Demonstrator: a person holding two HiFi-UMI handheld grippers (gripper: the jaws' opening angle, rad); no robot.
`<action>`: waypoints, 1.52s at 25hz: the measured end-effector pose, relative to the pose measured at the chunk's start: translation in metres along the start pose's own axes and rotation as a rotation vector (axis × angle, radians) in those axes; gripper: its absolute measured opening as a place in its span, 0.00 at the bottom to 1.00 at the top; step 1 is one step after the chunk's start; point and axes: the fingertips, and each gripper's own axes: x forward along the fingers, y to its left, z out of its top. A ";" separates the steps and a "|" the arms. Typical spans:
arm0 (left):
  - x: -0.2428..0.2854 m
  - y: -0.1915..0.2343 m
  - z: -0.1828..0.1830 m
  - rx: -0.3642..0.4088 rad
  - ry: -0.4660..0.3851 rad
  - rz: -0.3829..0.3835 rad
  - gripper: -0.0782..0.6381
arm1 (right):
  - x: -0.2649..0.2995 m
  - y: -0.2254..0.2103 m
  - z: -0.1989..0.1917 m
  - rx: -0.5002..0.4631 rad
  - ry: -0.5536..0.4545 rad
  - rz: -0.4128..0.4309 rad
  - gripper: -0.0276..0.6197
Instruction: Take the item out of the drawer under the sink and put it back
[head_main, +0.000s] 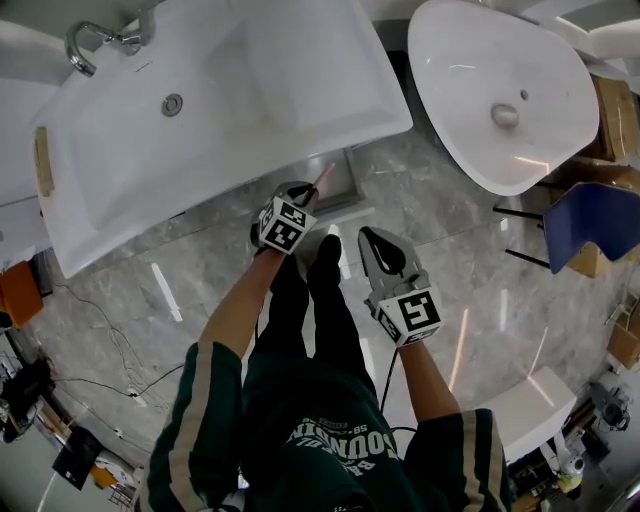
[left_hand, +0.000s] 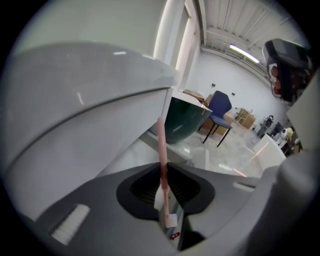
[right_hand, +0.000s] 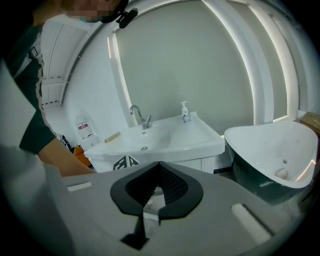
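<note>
Left gripper (left_hand: 162, 172): jaws nearly together, clamped on a thin pink stick (left_hand: 160, 145). The stick's white end sits back behind the jaw tips and its pink shaft runs straight out past them. Grip is near the white end, so most of the shaft is free.

Head view: left gripper (head_main: 305, 192) is held out in front of the person's legs, just below the front edge of the white sink (head_main: 230, 90). The pink stick (head_main: 324, 177) is angled towards that edge; whether it touches, cannot tell. The stick is in the air, in the gripper, not in any drawer.

Right gripper (right_hand: 159, 165): jaw tips meet, nothing between them. In the head view the right gripper (head_main: 368, 236) sits beside the left one, apart from it, over the marble floor (head_main: 200, 280).

Right gripper view: sink (right_hand: 160, 137) seen from the front, with a faucet (right_hand: 141, 117) at the back and a soap bottle (right_hand: 185, 112) to its right. A white cabinet (right_hand: 200, 165) stands underneath; whether its drawer is open, cannot tell.

Surroundings: a white oval tub (head_main: 500, 100) stands to the right of the sink, with a blue chair (head_main: 590, 225) beyond it.
</note>
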 end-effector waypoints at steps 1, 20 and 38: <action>0.008 0.002 -0.007 0.005 0.021 0.001 0.24 | 0.001 -0.002 -0.005 0.005 0.007 -0.004 0.05; 0.102 0.057 -0.050 -0.259 0.165 0.132 0.24 | -0.004 -0.037 -0.060 0.075 0.088 -0.074 0.05; 0.110 0.073 -0.087 -0.499 0.178 0.228 0.24 | 0.004 -0.055 -0.067 0.104 0.107 -0.091 0.05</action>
